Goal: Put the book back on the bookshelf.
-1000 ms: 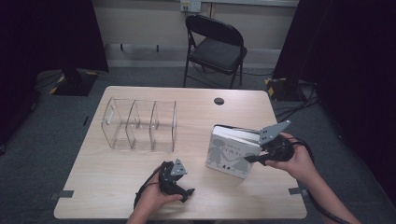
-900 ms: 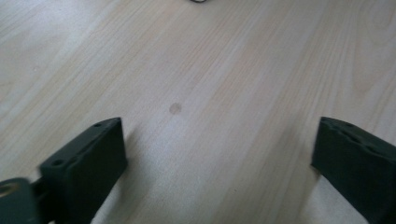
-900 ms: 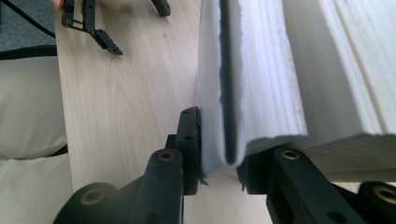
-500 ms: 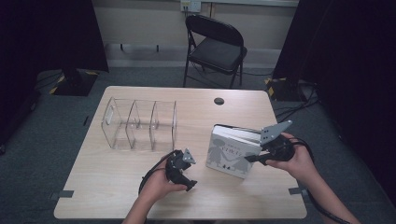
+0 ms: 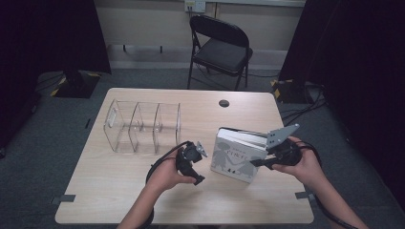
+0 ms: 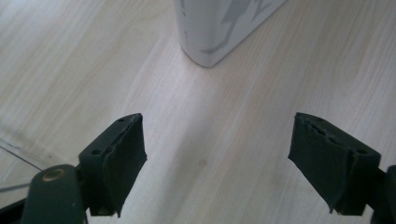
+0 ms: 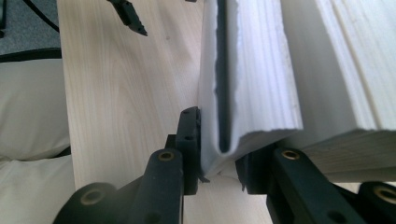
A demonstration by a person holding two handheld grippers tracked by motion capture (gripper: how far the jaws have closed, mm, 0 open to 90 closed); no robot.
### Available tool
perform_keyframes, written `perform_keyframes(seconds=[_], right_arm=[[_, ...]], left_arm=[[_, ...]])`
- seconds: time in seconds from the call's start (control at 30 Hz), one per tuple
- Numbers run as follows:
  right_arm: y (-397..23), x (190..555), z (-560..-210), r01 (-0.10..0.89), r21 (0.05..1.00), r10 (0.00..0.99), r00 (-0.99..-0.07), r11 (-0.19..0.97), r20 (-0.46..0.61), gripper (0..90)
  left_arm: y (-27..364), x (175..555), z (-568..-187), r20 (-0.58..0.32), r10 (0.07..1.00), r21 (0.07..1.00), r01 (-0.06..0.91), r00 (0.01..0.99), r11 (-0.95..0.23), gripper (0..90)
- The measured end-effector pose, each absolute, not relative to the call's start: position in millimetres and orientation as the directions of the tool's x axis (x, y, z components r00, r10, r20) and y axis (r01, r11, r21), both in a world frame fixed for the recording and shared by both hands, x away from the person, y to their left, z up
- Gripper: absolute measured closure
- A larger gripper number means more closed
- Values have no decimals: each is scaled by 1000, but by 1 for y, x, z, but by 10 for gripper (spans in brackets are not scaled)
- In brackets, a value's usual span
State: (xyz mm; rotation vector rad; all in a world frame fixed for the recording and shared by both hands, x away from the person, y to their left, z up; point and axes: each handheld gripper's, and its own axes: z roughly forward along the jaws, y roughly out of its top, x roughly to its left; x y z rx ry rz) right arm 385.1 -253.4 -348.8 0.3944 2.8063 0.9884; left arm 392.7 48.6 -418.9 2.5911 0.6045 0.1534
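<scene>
White book (image 5: 235,155) sits on the desk (image 5: 119,200) toward its right side, and every place below is told from that book. In the high view it is propped off the wood on its far side, lifted by the right gripper (image 5: 260,161), whose jaws pinch the cover at the book's right edge; held so, the cover comes free of the pages, which I judge readies the book for opening or for standing up. The left gripper (image 5: 199,151) hovers just left of the book, not touching it. A clear organizer (image 5: 143,126) stands farther left, well apart, perhaps where the book is bound.

From the left gripper view, the spread jaws have just been closing with nothing between them, only bare desk; the book's corner (image 6: 219,28) lies ahead.

From the right gripper view, the jaws press on the thin cover (image 7: 219,93), with the page block (image 7: 336,70) hanging apart beside it.
</scene>
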Motion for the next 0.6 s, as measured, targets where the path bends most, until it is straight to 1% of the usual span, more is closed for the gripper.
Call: perform_keyframes(seconds=[0.17, 0.6], right_arm=[[-253, 385, -349, 199, 630, 290, -956, 751, -44, 728], [-254, 386, -349, 203, 632, 293, -955, 748, -40, 728]], left_arm=[[45, 399, -405, 4, 432, 491, 375, 902, -786, 188], [32, 411, -373, 28, 417, 504, 348, 908, -791, 187]])
